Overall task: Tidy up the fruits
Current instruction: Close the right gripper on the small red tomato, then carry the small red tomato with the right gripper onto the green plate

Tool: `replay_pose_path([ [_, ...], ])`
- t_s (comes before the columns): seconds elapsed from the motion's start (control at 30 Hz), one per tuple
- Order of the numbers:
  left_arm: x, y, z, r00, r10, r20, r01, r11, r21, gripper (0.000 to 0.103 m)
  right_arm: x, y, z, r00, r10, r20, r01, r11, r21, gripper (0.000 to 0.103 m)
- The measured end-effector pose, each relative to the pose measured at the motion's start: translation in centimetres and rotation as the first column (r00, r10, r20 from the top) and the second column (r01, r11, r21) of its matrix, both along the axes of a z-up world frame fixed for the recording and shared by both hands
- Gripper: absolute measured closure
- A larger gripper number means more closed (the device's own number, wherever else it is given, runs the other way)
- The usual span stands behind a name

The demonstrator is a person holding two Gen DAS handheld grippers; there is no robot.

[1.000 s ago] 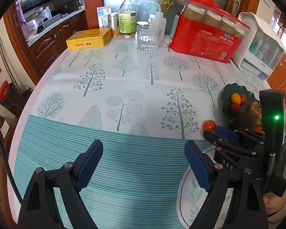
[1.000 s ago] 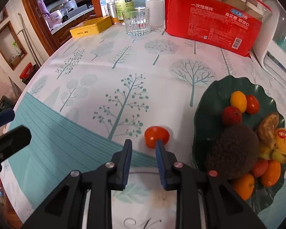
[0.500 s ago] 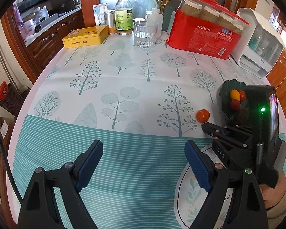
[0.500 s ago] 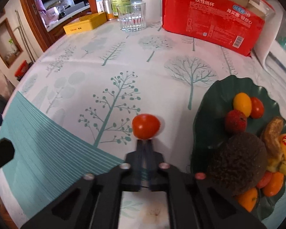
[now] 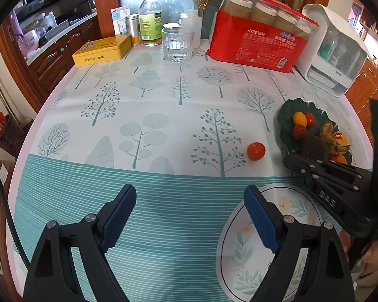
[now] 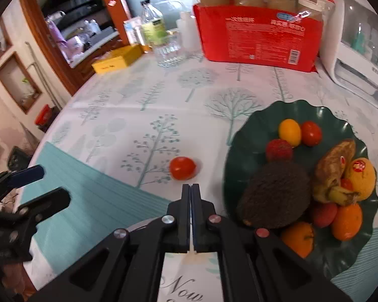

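The right tongs (image 6: 191, 188) are pressed together with nothing between them, their tips just short of a loose red tomato (image 6: 182, 168) that lies on the bare cloth of the desk (image 6: 143, 115). The tomato sits apart from the tips, untouched, and a little to the left of the green plate (image 6: 249, 130).

The left tongs (image 5: 190, 209) are spread wide and empty, held low over the teal-striped band of the cloth. From that side the tomato (image 5: 256, 151) shows beyond the right-hand blue pad (image 5: 260, 220), well apart from it, between the printed trees and the green plate (image 5: 282, 115).

On the plate lie a yellow tomato (image 6: 289, 131) and a red one (image 6: 311, 133) toward its far edge, a red bumpy fruit (image 6: 279, 150) just in front of them, and a large dark rough-skinned fruit (image 6: 274, 196) at the near side. To the right of that fruit lie a browned banana (image 6: 336, 168), a stickered orange fruit (image 6: 361, 177) and further small orange fruits (image 6: 346, 222).

Below the tomato, under the right tongs, lies a round floral mat (image 5: 247, 249). Far behind the plate stand a red pack of paper cups (image 6: 262, 37), a white appliance (image 6: 357, 52), a glass tumbler (image 5: 177, 44), a bottle (image 5: 150, 20) and a yellow tin (image 5: 102, 50).
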State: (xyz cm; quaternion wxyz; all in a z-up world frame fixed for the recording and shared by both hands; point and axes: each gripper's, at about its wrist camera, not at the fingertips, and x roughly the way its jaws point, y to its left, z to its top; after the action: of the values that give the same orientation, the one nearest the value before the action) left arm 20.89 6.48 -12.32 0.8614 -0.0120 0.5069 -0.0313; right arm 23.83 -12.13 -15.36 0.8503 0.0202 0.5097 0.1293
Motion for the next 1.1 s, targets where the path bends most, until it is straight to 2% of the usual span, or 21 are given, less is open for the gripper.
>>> replay_pose_path([
  [0.1,-0.1,-0.3,0.2,1.000,-0.009,0.004,0.009,1.000,0.012,0.017,0.9,0.5,-0.4,1.000,0.003,-0.006,-0.003,1.000,-0.002,0.100],
  [0.2,-0.1,0.1,0.2,1.000,-0.004,0.008,0.004,1.000,0.026,0.017,1.8,1.3,-1.4,1.000,0.009,-0.011,-0.009,0.999,-0.031,0.089],
  [0.27,-0.1,0.6,0.1,1.000,0.006,0.001,-0.006,1.000,0.023,0.017,2.2,1.8,-1.8,1.000,0.010,-0.011,-0.010,0.999,-0.042,0.079],
  [0.37,-0.1,1.6,-0.4,1.000,0.028,-0.013,-0.028,0.999,0.025,0.017,2.7,2.3,-2.3,1.000,0.011,-0.004,-0.011,0.999,-0.043,0.074],
  [0.57,0.2,3.0,-1.0,0.998,0.058,-0.034,-0.057,0.998,0.017,0.017,3.4,3.0,-3.2,1.000,0.013,-0.003,-0.014,0.998,-0.066,0.072],
  [0.8,0.5,2.8,-1.1,0.998,0.045,-0.033,-0.044,0.999,0.020,0.017,3.3,2.7,-3.2,1.000,0.003,-0.002,-0.003,0.999,-0.036,0.074],
  [1.1,1.1,-0.1,0.0,1.000,-0.023,-0.009,0.023,1.000,0.016,0.017,-0.4,-0.4,1.0,0.998,-0.048,0.047,0.047,0.998,0.032,0.074],
])
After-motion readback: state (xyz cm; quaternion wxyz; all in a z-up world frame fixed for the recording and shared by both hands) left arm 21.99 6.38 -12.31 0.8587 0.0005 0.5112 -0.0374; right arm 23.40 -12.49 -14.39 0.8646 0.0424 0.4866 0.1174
